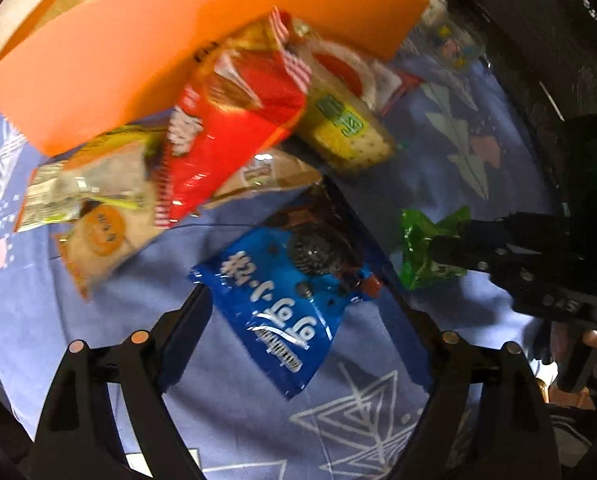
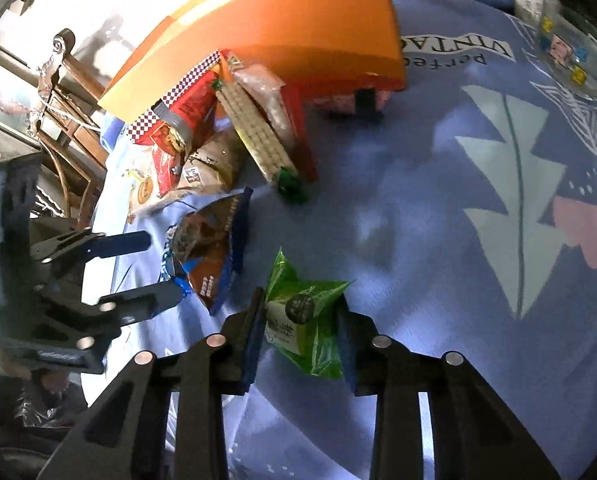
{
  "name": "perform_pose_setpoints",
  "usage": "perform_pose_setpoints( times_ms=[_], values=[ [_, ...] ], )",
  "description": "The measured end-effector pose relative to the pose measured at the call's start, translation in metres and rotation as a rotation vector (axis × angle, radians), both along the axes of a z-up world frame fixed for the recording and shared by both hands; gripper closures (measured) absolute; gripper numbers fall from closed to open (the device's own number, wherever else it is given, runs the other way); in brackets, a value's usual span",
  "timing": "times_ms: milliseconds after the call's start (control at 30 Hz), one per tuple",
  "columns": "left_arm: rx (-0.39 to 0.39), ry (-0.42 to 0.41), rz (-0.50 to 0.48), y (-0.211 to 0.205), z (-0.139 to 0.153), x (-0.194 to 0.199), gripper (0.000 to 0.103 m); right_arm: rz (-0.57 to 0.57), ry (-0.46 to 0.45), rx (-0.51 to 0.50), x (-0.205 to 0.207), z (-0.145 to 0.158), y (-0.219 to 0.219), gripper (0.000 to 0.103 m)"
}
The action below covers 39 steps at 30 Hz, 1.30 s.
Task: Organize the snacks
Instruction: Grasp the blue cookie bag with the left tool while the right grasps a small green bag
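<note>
— Snacks crowd against the orange box (image 2: 298, 24) on the blue tablecloth (image 2: 418, 216): a red bag (image 1: 234, 128), a yellow cracker pack (image 1: 346, 132) and a tan packet (image 1: 102, 236). What the box holds cannot be told.

— And the claws?

— The right claw (image 2: 300, 328) pinches the green packet (image 2: 310, 320), which lies on the tabletop with a pad pressing each side. The left claw (image 1: 310, 312) stands wide over the blue cookie bag (image 1: 282, 304), pads clear of it.
</note>
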State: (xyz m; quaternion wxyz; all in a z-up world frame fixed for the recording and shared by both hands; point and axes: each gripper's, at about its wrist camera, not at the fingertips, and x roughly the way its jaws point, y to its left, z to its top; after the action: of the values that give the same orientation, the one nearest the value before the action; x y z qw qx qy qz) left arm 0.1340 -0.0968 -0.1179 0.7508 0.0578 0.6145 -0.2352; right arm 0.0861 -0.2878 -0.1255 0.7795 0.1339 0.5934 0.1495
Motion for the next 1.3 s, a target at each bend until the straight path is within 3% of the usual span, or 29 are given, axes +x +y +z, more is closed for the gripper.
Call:
perform_pose_setpoints(
  times_ms=[133, 267, 500, 533, 567, 600, 633, 867, 1300],
  values=[
    [-0.018, 0.0, -0.021, -0.016, -0.01, 0.004, 0.024, -0.008, 0.003, 0.003, -0.004, 0.001, -0.003, 0.07],
    [0.023, 0.006, -0.023, -0.022, -0.021, 0.011, 0.005, -0.012, 0.018, 0.011, -0.005, -0.002, -0.004, 0.069],
    [-0.021, 0.043, 0.007, -0.031, -0.029, 0.019, 0.005, -0.043, 0.035, 0.024, -0.002, -0.007, -0.009, 0.069],
    [-0.023, 0.047, 0.013, -0.032, -0.028, 0.02, 0.008, -0.048, 0.037, 0.028, -0.002, -0.009, -0.009, 0.069],
    [-0.026, 0.044, 0.012, -0.033, -0.026, 0.019, 0.02, -0.054, 0.039, 0.032, -0.002, -0.01, -0.01, 0.069],
    [-0.036, 0.044, 0.001, -0.035, -0.023, 0.018, 0.047, -0.058, 0.04, 0.036, -0.002, -0.01, -0.01, 0.069],
    [-0.04, 0.057, -0.007, -0.038, -0.023, 0.017, 0.059, -0.06, 0.041, 0.038, -0.002, -0.01, -0.011, 0.069],
    [-0.101, 0.08, 0.034, -0.015, -0.009, -0.003, 0.063, -0.053, 0.01, 0.041, -0.003, 0.004, -0.011, 0.069],
    [-0.134, 0.038, 0.123, 0.045, 0.022, -0.035, 0.073, -0.004, -0.033, 0.025, -0.005, 0.031, 0.002, 0.069]
  ],
)
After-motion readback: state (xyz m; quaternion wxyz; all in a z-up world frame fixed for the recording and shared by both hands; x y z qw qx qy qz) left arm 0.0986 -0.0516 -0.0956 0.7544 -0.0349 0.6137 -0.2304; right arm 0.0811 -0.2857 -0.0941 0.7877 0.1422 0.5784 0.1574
